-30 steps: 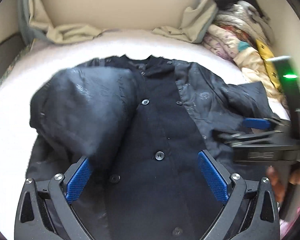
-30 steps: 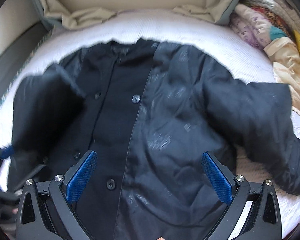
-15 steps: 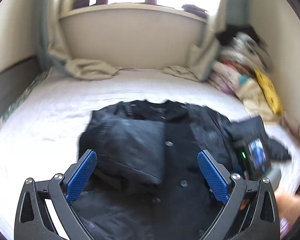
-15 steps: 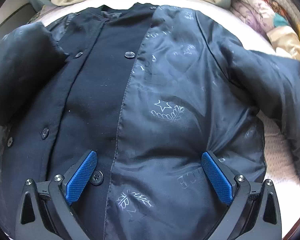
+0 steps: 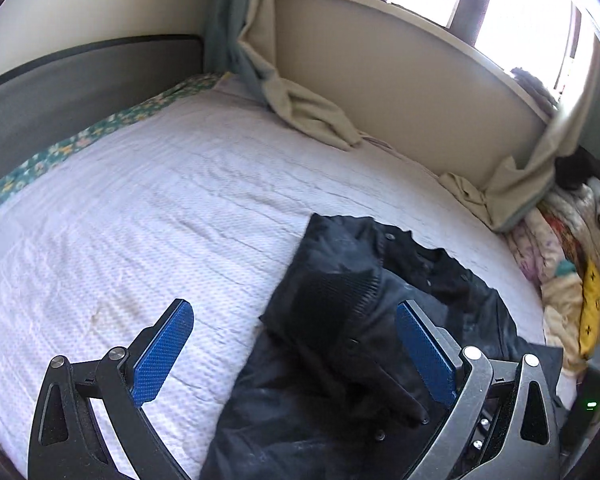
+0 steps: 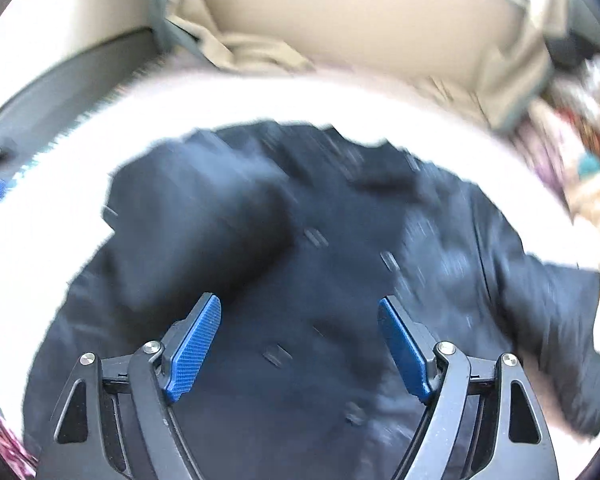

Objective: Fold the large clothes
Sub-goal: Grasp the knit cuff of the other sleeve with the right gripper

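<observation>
A dark button-front jacket [image 5: 380, 360] lies on the white bed cover [image 5: 140, 220], at the lower right of the left wrist view. One sleeve [image 5: 336, 292] is folded across its front. My left gripper [image 5: 294, 306] hangs open over the jacket's left edge with nothing between its pads. The right wrist view is blurred. There the jacket [image 6: 320, 280] fills the middle, with the other sleeve [image 6: 552, 328] spread out to the right. My right gripper [image 6: 298, 301] hovers above the jacket's front with its jaws closing and no cloth between them.
A heap of mixed clothes [image 5: 572, 264] lies along the bed's right side. Beige curtains [image 5: 312, 112] drape onto the bed below the window sill. A grey headboard [image 5: 60, 92] and a floral sheet edge [image 5: 80, 140] run along the left.
The left gripper lifted away from the jacket and swung left, and more bed and wall show. The right gripper pulled back from the jacket's front and its jaws narrowed.
</observation>
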`<state>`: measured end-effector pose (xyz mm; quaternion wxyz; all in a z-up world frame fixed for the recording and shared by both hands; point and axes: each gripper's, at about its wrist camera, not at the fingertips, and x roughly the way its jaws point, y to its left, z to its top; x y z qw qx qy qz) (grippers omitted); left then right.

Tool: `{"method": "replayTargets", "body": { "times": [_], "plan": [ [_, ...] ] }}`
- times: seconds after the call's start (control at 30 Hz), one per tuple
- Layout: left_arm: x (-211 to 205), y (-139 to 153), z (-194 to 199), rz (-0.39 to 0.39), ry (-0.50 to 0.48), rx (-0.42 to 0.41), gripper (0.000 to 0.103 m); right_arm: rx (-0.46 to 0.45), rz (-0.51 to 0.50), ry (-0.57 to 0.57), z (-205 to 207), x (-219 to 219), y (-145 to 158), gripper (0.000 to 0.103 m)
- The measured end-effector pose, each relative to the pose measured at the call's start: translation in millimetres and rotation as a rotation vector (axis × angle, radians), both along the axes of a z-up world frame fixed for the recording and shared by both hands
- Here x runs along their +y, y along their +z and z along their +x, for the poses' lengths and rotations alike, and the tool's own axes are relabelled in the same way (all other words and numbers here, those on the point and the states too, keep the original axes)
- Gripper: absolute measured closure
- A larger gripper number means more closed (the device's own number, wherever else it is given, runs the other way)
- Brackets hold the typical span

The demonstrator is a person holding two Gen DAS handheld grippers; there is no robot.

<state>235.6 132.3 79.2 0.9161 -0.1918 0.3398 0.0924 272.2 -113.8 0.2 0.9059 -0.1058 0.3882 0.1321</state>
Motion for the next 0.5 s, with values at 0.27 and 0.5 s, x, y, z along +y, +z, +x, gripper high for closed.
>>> {"method": "replayTargets", "body": {
  "times": [0.27,0.5],
  "plan": [
    [29,6,-8,-0.048,0.068,0.006,0.001,-0.016,-0.088,0.196,28,104,3,0.023],
    [33,1,-5,-0.059,0.074,0.04,0.001,0.017,-0.232,0.205,56,134,-50,0.028]
  ]
}}
